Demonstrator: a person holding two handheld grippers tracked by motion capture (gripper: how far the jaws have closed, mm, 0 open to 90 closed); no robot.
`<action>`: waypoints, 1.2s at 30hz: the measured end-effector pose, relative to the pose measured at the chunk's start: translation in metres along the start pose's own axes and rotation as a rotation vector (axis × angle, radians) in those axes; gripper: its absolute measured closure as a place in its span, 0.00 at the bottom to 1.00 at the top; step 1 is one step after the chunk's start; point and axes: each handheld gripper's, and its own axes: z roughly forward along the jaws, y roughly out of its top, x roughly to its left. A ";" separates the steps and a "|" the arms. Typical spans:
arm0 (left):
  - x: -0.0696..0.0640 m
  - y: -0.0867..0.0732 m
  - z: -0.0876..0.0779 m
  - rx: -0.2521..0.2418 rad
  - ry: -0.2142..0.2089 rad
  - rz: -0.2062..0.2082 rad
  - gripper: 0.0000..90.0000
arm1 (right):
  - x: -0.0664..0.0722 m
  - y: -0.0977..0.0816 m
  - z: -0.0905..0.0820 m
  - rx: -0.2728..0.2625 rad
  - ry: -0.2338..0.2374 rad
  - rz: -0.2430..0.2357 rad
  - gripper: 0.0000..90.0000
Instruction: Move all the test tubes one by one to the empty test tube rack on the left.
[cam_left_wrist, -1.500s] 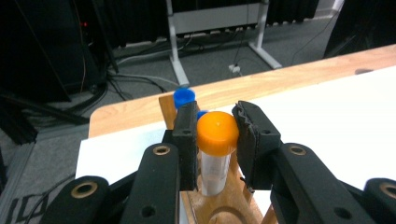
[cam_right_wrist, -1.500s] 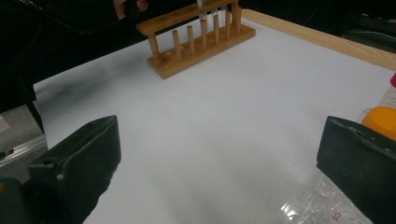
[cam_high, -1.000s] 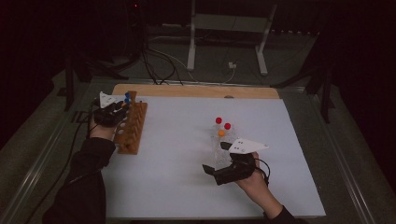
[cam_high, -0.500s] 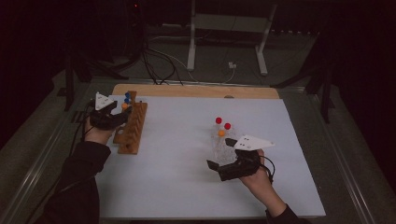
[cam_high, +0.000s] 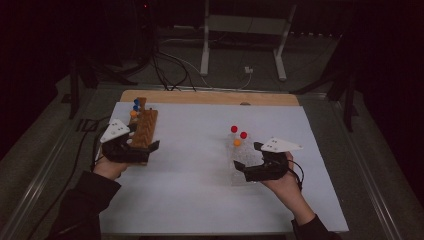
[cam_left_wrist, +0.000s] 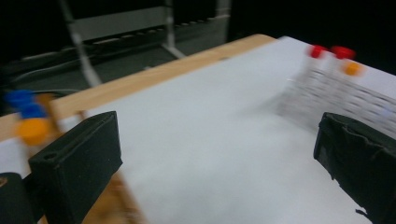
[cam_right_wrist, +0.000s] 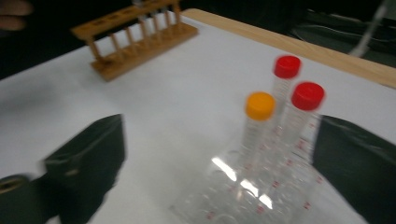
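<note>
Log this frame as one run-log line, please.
left gripper: jaws just opened, empty, beside wooden rack | right gripper: open, at clear rack of capped tubes

Left gripper (cam_high: 145, 148) jaws just opened wide, nothing between. Right gripper (cam_high: 246, 170) jaws wide, closing slightly.

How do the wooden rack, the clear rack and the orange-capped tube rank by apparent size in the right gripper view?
1. Clear rack, nearest, cut off by the frame.
2. Wooden rack, farther away, so unsure.
3. Orange-capped tube.
</note>
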 end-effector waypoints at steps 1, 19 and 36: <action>-0.005 -0.001 0.000 0.003 -0.028 0.001 0.02 | -0.001 -0.001 0.002 0.008 -0.003 0.003 0.07; -0.040 -0.025 0.013 0.047 -0.189 0.019 0.02 | -0.016 -0.012 0.035 0.112 -0.080 -0.050 0.58; -0.044 -0.025 0.015 0.052 -0.204 0.028 0.02 | -0.022 -0.008 0.062 0.163 -0.064 -0.050 0.81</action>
